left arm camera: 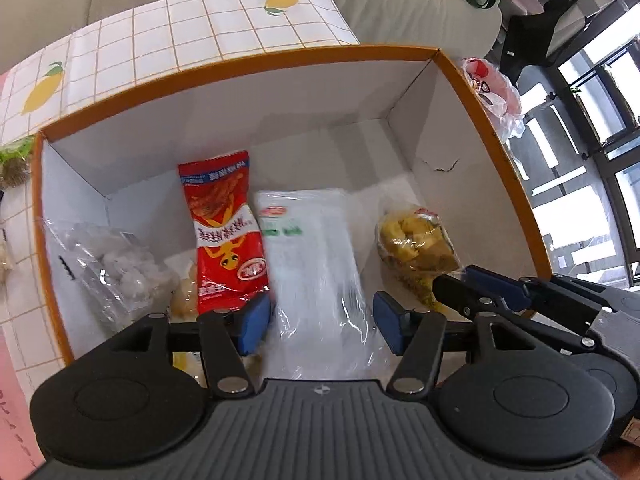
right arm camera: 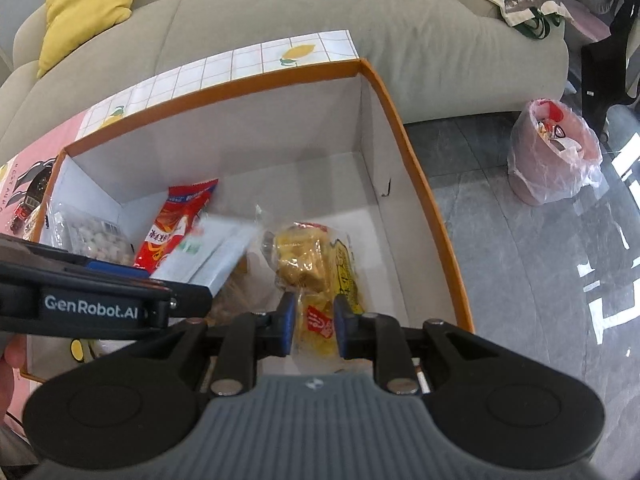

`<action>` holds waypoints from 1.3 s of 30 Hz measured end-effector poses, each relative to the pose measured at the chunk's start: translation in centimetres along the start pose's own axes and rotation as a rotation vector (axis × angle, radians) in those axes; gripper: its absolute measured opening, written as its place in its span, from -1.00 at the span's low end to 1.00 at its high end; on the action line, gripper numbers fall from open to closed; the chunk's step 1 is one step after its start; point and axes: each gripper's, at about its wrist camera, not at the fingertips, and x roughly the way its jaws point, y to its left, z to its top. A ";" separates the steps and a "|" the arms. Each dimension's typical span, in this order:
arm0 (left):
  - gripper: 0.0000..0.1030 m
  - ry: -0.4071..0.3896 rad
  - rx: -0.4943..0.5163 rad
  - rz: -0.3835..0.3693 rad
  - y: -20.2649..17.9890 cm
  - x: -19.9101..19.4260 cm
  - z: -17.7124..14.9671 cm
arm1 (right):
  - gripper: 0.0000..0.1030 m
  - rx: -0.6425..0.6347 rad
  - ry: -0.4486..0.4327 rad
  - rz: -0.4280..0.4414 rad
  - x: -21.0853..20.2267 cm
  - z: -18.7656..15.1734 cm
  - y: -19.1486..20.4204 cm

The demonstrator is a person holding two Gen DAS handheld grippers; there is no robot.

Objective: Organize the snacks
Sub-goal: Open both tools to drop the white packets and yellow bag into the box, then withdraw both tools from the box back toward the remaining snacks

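Note:
An orange-rimmed white box (left arm camera: 240, 64) (right arm camera: 280, 76) holds the snacks. My left gripper (left arm camera: 322, 328) is open inside it. A blurred white packet (left arm camera: 316, 248) (right arm camera: 212, 252) lies between its blue pads without being pressed. A red snack packet (left arm camera: 224, 232) (right arm camera: 168, 228) sits just left of it. A clear bag of white balls (left arm camera: 116, 268) (right arm camera: 96, 240) leans in the left corner. My right gripper (right arm camera: 316, 320) (left arm camera: 444, 286) is shut on the near end of a yellow snack bag (right arm camera: 308, 256) (left arm camera: 416, 244), which rests on the box floor to the right.
The box stands on a lemon-print grid tablecloth (left arm camera: 200, 32). A grey sofa (right arm camera: 320, 8) with a yellow cushion (right arm camera: 88, 8) is behind it. A pink bin with a plastic liner (right arm camera: 556, 160) stands on the shiny floor to the right.

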 end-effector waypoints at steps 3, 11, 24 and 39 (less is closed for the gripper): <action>0.48 -0.019 -0.010 0.006 0.2 -0.8 0.1 | -0.50 -0.006 0.006 -0.010 -0.3 0.3 0.3; 0.57 -0.105 0.007 -0.002 0.2 -4.6 -0.4 | 0.10 -0.002 -0.041 -0.047 -3.1 0.7 1.4; 0.57 -0.456 0.051 0.025 1.2 -15.2 -4.1 | 0.52 0.141 -0.359 -0.147 -10.8 -2.2 5.1; 0.59 -0.672 0.154 0.188 6.2 -20.4 -12.4 | 0.64 0.243 -0.543 -0.074 -14.1 -8.0 14.5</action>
